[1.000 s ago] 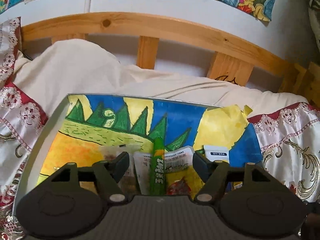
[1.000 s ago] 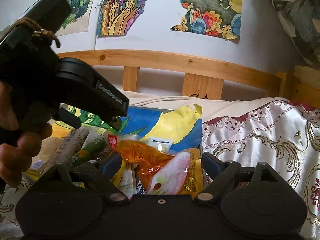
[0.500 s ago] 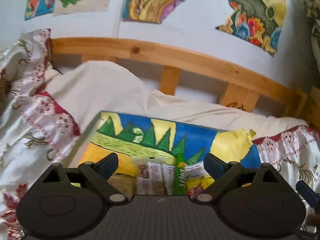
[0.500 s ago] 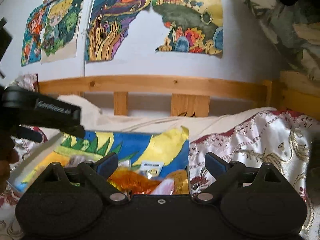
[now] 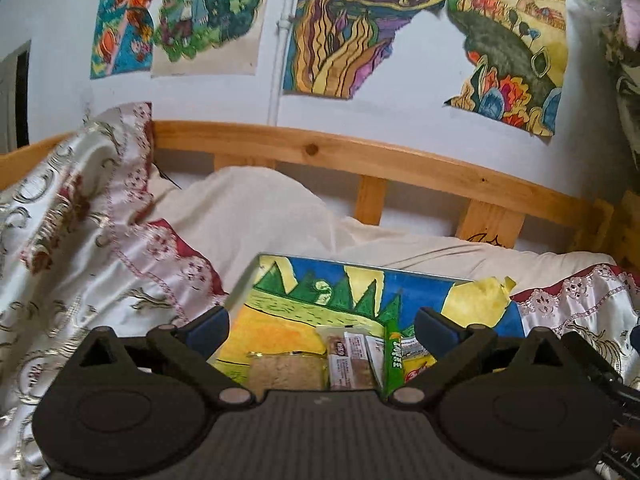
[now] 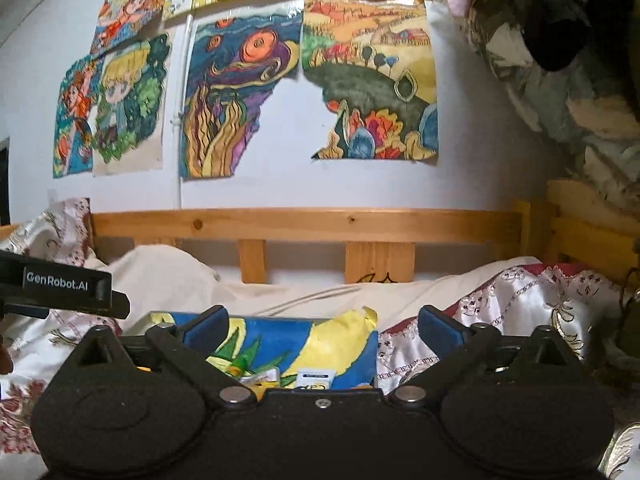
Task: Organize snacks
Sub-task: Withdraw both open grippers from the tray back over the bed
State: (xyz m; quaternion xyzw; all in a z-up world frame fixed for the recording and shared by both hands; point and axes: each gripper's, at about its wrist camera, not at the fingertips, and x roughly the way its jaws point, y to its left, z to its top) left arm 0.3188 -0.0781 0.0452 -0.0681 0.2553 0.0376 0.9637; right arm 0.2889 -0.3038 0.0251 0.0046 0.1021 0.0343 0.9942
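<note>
Left wrist view: left gripper (image 5: pixel 322 326) was held wide apart, empty, above snack packets (image 5: pixel 352 356) laid on the painted board (image 5: pixel 280 300); right gripper (image 6: pixel 323 326) likewise spread, empty.

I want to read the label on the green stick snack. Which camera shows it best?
The left wrist view: the green stick snack lies lengthwise on the painted board, its lettering visible. The right wrist view shows only its tip above the hand-held gripper body.
</note>
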